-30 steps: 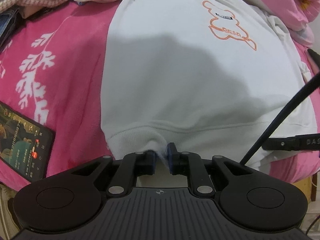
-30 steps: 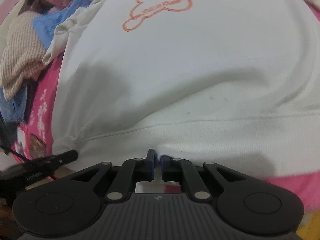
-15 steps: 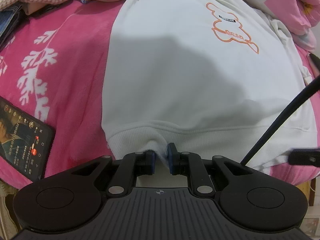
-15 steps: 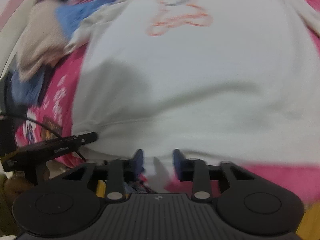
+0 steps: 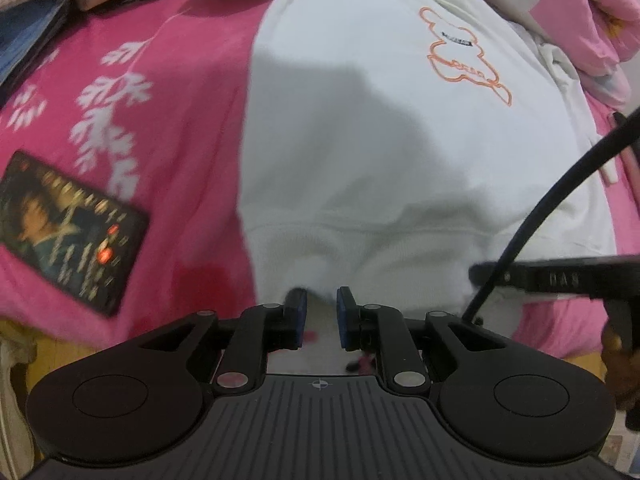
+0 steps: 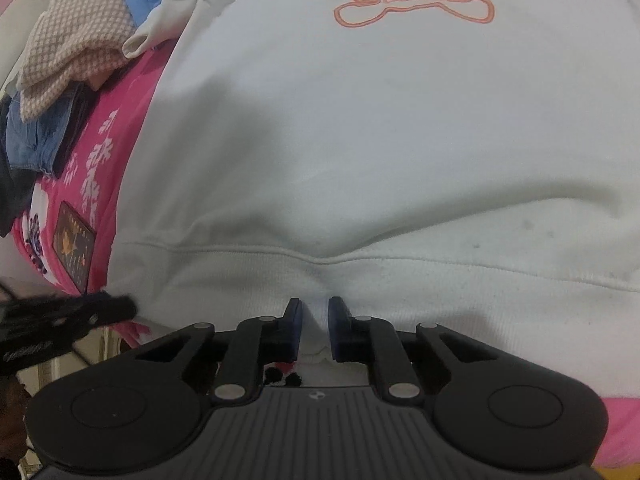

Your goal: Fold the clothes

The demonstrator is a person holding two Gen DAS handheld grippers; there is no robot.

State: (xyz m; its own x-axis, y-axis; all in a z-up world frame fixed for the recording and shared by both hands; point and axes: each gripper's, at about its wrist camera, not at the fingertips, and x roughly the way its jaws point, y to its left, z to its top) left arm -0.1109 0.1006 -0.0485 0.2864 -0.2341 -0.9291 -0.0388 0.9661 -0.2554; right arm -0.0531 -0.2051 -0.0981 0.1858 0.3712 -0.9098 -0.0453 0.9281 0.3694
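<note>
A white sweatshirt [image 5: 380,140] with an orange bear outline [image 5: 464,56] lies flat on the pink bed cover [image 5: 168,120], hem toward me. My left gripper [image 5: 320,316] is shut on the hem near its left corner, with white ribbing bunched between the pads. Seen from the right wrist, the sweatshirt [image 6: 380,120] fills the view. My right gripper [image 6: 312,320] is closing on the ribbed hem further right, and a pinch of fabric stands between its pads. Each gripper shows at the edge of the other's view, the right one [image 5: 560,278] and the left one [image 6: 68,312].
A lit phone [image 5: 68,232] lies on the bed cover left of the sweatshirt. A checked beige knit [image 6: 76,48], blue jeans [image 6: 36,136] and other clothes are piled at the far left. A pink plush [image 5: 592,20] sits at the far right. A black cable [image 5: 560,184] crosses the right side.
My right gripper let go of the hem, opened, and has closed on it again. My left gripper kept its hold and shifted a little with the hem.
</note>
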